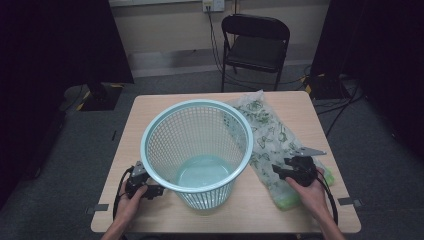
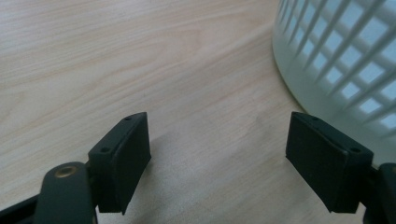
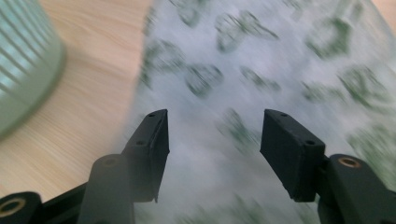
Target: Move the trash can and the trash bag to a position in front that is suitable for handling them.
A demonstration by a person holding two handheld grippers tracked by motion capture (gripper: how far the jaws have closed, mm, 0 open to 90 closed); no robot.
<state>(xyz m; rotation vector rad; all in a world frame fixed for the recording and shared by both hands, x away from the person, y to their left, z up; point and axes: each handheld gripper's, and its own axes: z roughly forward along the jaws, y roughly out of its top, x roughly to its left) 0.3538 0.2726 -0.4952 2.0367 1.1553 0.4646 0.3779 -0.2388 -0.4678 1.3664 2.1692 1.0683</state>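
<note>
Basket (image 1: pixel 197 145) between parted grippers, mid-table (image 1: pixel 150 107)

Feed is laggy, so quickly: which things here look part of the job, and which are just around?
Likely in the job:
pale green plastic mesh basket
clear leaf-printed plastic bag
left hand-held gripper, open
right hand-held gripper, open

Just around:
black folding chair

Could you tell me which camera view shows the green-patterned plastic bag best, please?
The high view: the plastic bag lies whole on the table, right of the basket, with the open right claw over it. The right gripper view gives a blurred close-up of its leafy print; the left gripper view faces table and basket.
</note>
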